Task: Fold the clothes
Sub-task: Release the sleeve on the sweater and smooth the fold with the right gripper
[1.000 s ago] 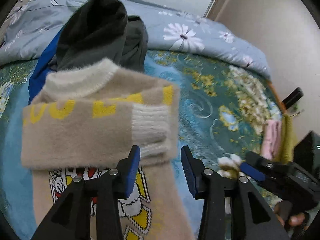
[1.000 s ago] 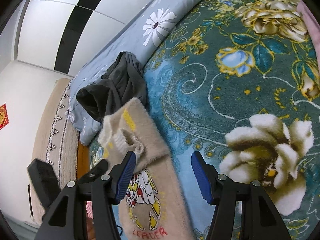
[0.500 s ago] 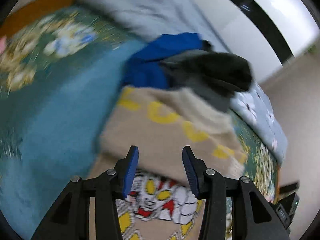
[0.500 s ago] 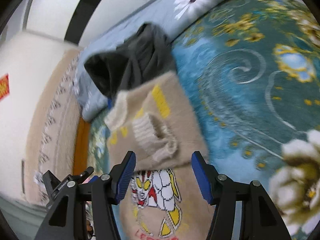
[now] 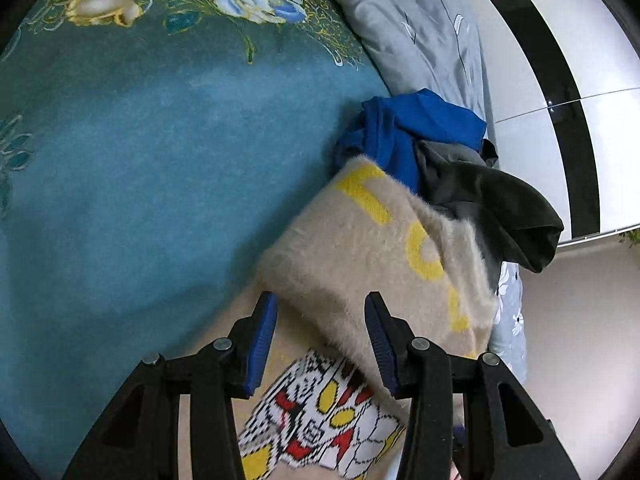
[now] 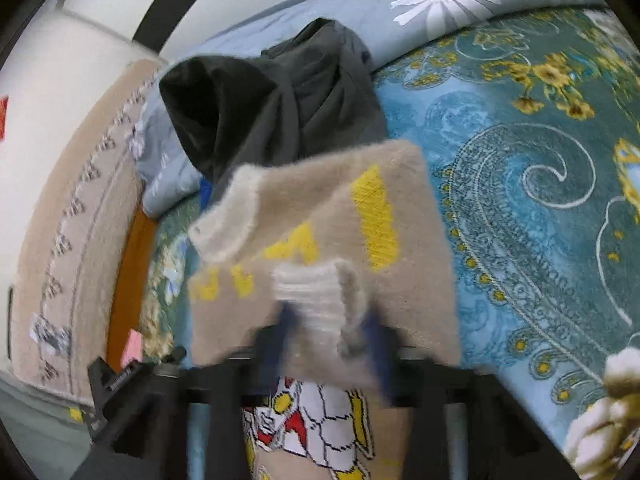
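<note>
Showing blue garment (image 5: 404, 140) from left wrist only, beige sweater (image 6: 344, 248) in both

right gripper (image 6: 330, 344) smeared by motion blur, its jaw state unreadable, beige sweater (image 6: 328, 248) hem cut off by the bottom edge in both views, blue garment (image 5: 416, 132) half buried under the dark grey garment (image 5: 500, 204), black device (image 6: 116, 376) label too small to read
</note>
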`<state>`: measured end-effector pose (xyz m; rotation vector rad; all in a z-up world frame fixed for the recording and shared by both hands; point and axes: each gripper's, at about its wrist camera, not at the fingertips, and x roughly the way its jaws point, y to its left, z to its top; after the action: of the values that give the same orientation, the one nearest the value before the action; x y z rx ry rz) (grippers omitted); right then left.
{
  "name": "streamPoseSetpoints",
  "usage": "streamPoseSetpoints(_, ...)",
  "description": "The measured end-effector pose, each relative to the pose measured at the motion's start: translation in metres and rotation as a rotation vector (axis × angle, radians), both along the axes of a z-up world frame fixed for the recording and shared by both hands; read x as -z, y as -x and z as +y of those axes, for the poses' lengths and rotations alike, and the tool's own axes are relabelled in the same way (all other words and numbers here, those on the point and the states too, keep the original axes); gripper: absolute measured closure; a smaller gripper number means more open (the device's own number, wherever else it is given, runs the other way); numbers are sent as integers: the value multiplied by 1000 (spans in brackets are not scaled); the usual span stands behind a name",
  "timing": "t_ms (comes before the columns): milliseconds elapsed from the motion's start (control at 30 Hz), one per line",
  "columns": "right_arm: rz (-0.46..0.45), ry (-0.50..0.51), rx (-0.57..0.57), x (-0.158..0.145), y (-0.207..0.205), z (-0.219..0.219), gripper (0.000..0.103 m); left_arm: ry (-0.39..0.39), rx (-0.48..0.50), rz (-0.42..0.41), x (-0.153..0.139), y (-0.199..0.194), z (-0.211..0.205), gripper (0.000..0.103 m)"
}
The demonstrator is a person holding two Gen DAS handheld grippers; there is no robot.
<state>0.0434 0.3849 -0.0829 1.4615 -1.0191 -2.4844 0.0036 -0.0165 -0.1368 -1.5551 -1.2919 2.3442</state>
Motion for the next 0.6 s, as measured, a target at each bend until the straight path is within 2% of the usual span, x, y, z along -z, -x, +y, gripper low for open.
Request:
streamPoseSetpoints(100,19,-12,-33,-12,-2,-5,94,10,36,-2,3,6,6,57)
streamPoseSetpoints(200,103,-28,-54,-36,-14,-3,95,69,68,5,0,4,6,57)
streamPoseSetpoints(267,122,-39,-38,-42,-19,7,95,106,76,11,-3,2,3,57)
streamPoseSetpoints(433,7,-22,31,-2,-15,28,95,168,5,38,-13,-4,-10,57)
streamPoseSetpoints(533,-4,-18,62,9,-17,33,95,218,36,77,-21,-3,-4,57)
streamPoseSetpoints(600,-11,-55,47,9,-14,31,95,228,89,131,-29,0,6,57)
